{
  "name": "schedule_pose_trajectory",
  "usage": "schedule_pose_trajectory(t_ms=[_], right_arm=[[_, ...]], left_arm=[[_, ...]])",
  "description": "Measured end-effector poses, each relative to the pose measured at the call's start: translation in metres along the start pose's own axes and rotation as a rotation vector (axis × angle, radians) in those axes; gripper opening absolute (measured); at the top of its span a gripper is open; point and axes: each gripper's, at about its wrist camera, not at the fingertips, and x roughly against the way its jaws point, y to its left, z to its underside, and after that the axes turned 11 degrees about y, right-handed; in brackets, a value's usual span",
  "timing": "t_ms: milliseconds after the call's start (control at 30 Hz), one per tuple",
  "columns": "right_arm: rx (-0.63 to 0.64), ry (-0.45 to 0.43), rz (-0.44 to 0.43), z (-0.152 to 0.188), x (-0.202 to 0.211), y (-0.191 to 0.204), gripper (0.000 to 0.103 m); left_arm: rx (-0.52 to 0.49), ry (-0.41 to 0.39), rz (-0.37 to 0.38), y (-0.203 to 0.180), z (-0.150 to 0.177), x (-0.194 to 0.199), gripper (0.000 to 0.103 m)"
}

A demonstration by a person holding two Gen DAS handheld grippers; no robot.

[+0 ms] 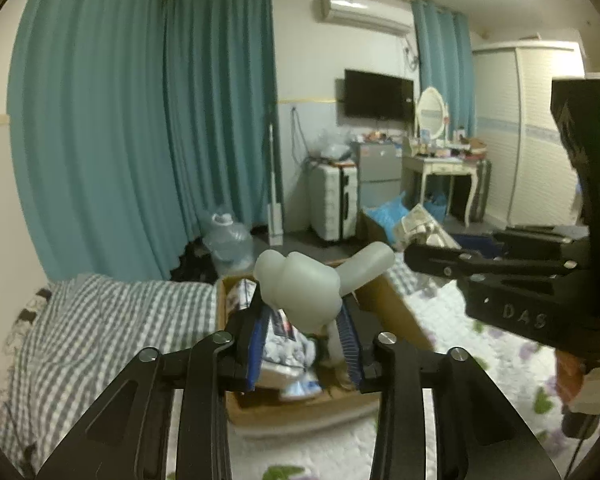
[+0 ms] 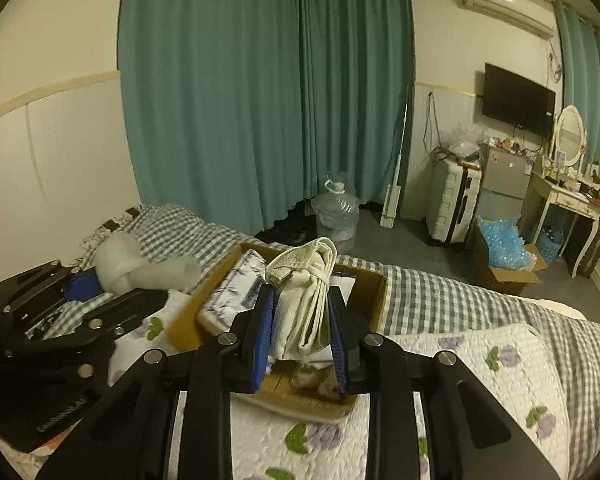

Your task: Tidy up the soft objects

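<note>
My left gripper (image 1: 306, 320) is shut on a soft translucent white object (image 1: 304, 284) with rounded lobes, held above an open cardboard box (image 1: 400, 312) on the bed. The box holds packets and fabric items (image 1: 284, 344). My right gripper (image 2: 302, 332) is shut on a rolled cream cloth bundle (image 2: 306, 292) over the same box (image 2: 370, 292). The right gripper also shows at the right of the left wrist view (image 1: 412, 258). The left gripper (image 2: 66, 298) with the white object (image 2: 140, 262) shows at the left of the right wrist view.
The bed carries a grey checked blanket (image 1: 112, 320) and a white flowered quilt (image 2: 480, 364). Beyond it stand a water jug (image 2: 336, 210), a white suitcase (image 2: 452, 204), a box with blue plastic (image 2: 504, 252), a dressing table (image 2: 572, 200) and teal curtains (image 2: 268, 92).
</note>
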Motion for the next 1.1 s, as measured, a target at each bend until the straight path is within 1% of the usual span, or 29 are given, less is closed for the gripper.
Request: schedule_pose_trajectory(t_ms=[33,67,100,167,267,333,367,400,467,533,567,600,700,800,867,900,1000,1100], right_arm=[[-0.002,0.009,-0.002,-0.003,-0.011,-0.004,0.025],[-0.003,0.019,-0.008,-0.004,-0.019,-0.008,0.025],[-0.008,0.029,-0.014,-0.005,-0.029,-0.012,0.026],[-0.013,0.054,-0.03,-0.007,-0.052,-0.018,0.026],[-0.002,0.088,-0.03,-0.008,-0.084,-0.024,0.026],[-0.007,0.095,-0.037,-0.007,-0.098,-0.027,0.029],[-0.012,0.101,-0.043,-0.008,-0.104,-0.03,0.042],[-0.016,0.108,-0.048,-0.008,-0.109,-0.031,0.062],[-0.026,0.09,-0.027,-0.008,-0.115,-0.033,0.078],[-0.039,0.083,-0.035,-0.009,-0.119,-0.034,0.08],[-0.049,0.087,-0.036,-0.01,-0.12,-0.034,0.083],[-0.058,0.088,-0.031,-0.011,-0.121,-0.036,0.084],[-0.069,0.081,-0.018,-0.014,-0.118,-0.037,0.084],[-0.084,0.065,-0.005,-0.018,-0.105,-0.038,0.085],[-0.094,0.049,0.004,-0.021,-0.089,-0.037,0.086],[-0.097,0.04,0.008,-0.022,-0.081,-0.036,0.088],[-0.103,0.007,0.026,-0.027,-0.049,-0.034,0.09],[-0.108,-0.032,0.047,-0.032,-0.009,-0.032,0.09]], left_arm=[[-0.005,0.004,-0.009,0.0,0.0,-0.008,0.037],[-0.013,0.014,-0.015,0.0,0.002,-0.02,0.04],[-0.016,0.024,-0.019,0.001,0.004,-0.029,0.05],[-0.01,0.038,-0.027,0.005,0.007,-0.051,0.064],[0.002,0.068,-0.041,0.012,0.01,-0.075,0.064],[0.008,0.082,-0.049,0.014,0.013,-0.084,0.064],[0.011,0.092,-0.057,0.016,0.014,-0.089,0.064],[0.011,0.099,-0.056,0.017,0.014,-0.094,0.064],[0.006,0.108,-0.061,0.017,0.015,-0.099,0.064],[-0.006,0.108,-0.064,0.013,0.016,-0.098,0.064],[-0.011,0.109,-0.063,0.011,0.015,-0.098,0.064],[-0.014,0.112,-0.061,0.01,0.014,-0.097,0.064],[-0.006,0.099,-0.064,0.008,0.009,-0.087,0.064],[0.002,0.07,-0.053,0.007,0.0,-0.069,0.064],[-0.005,0.041,-0.051,0.005,-0.009,-0.052,0.065],[-0.012,0.029,-0.049,0.004,-0.014,-0.043,0.07],[-0.012,-0.011,-0.054,0.001,-0.027,-0.017,0.071],[0.004,-0.066,-0.056,0.0,-0.041,0.02,0.071]])
